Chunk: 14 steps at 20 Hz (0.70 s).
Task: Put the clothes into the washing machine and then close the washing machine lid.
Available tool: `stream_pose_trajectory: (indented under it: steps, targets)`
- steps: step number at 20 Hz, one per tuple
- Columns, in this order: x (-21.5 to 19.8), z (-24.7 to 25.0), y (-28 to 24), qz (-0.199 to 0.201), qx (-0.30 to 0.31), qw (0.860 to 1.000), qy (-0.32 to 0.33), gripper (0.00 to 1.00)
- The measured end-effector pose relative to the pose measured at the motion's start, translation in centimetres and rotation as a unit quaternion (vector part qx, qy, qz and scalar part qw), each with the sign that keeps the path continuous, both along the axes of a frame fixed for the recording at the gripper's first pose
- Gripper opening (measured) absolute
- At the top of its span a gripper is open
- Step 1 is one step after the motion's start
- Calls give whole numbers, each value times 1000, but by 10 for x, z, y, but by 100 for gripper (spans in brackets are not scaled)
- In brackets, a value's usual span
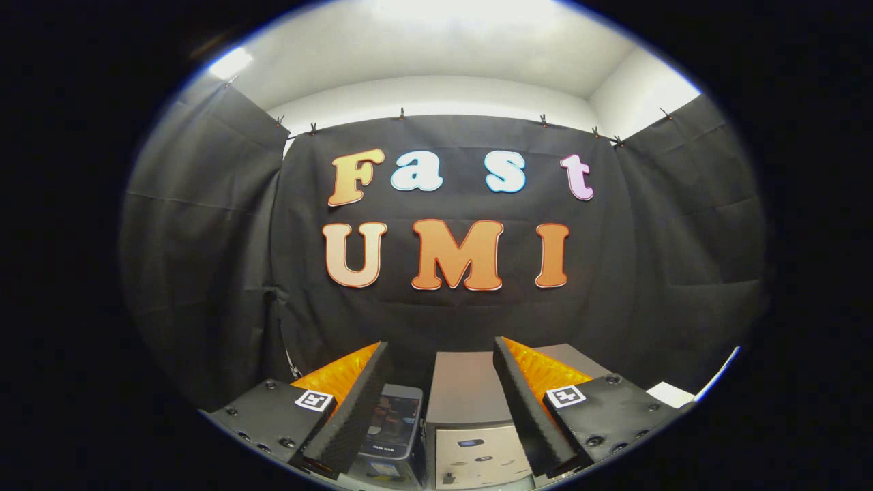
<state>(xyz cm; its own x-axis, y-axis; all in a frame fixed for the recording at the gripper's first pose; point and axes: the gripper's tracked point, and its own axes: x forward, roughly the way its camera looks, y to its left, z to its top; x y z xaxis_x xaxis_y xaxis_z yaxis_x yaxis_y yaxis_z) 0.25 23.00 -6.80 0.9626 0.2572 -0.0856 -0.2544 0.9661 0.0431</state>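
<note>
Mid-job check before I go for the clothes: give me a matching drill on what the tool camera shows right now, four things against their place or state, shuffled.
Things:
1. tool
2. washing machine
3. dark bin
4. white sheet

Place or state:
a. lies out past the right finger
b. fingers open, gripping nothing
c. grey, just ahead, seen between the fingers
d. beside the left finger, left of the machine

Pairs: 1-b, 2-c, 3-d, 4-a
</note>
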Motion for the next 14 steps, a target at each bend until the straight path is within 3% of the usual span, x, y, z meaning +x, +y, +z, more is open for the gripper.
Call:
stream_pose_trajectory:
  steps: [9,14]
  targets:
    - [-50,1,-98,-48,-13,999,-2,99]
    - [-77,6,-115,-57,-17,998,-9,99]
